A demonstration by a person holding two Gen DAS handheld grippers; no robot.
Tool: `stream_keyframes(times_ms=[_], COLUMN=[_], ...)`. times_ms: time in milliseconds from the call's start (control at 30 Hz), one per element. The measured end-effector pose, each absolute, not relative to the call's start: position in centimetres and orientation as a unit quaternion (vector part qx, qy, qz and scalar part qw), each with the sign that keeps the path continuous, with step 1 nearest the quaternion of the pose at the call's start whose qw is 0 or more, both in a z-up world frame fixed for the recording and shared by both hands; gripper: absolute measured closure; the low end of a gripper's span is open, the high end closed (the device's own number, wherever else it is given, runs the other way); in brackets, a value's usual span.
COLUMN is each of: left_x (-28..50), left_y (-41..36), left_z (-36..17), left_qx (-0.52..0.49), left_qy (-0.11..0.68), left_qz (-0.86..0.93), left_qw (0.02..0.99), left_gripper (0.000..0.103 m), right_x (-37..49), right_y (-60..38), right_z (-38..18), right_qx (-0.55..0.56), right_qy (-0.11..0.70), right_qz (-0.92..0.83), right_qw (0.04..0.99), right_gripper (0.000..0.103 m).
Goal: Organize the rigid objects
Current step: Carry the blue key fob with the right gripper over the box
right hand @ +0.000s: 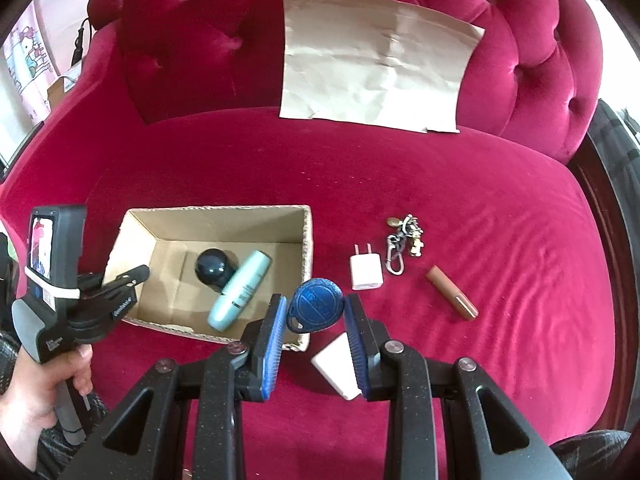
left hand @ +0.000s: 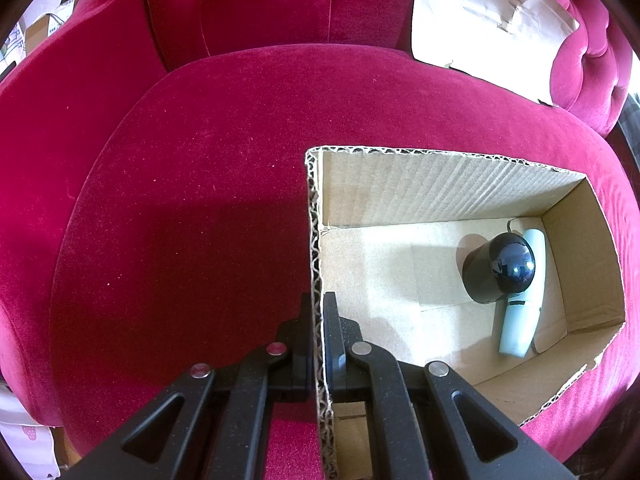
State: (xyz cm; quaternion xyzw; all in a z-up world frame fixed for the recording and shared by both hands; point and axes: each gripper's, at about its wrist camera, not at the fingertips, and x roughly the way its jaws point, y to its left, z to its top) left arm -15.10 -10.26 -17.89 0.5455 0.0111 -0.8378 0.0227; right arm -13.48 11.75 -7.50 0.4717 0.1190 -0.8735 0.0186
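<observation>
Blue key fob (right hand: 316,310), crimson sofa (right hand: 400,184)

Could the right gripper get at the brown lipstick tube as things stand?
Probably not yet: the sofa around the lipstick tube is bare, but the right gripper is already shut on a blue key fob.

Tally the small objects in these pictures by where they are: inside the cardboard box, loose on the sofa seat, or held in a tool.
In the cardboard box: 2 (dark round-topped bottle, pale green tube)
On the sofa seat: 4 (white plug, keyring, brown tube, white block)
In the right tool: 1 (blue fob)
Total: 7
</observation>
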Motion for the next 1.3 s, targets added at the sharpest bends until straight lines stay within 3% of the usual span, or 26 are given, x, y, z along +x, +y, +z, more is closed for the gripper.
stream_keyframes(times_ms=[500,1300], left_x=[-15.1,-15.1], left_y=[-10.2,-10.3], left_z=[-17.9,-17.9], left_qx=[0.545,0.545], left_qy=[0.011,0.010], left_qz=[-0.838,-0.838], left_qw=[0.022,0.022], left_gripper=[0.099,0.099], right_x=[-15.1,-17.5], right_y=[7.6,4.9], right_z=[-10.0,-14.1], right_qx=[0.489,0.522], right_qy=[0.137,0.098], right_qz=[-0.860,-0.844], right_qw=[0.054,0.072], right_gripper=[0.072,0.072])
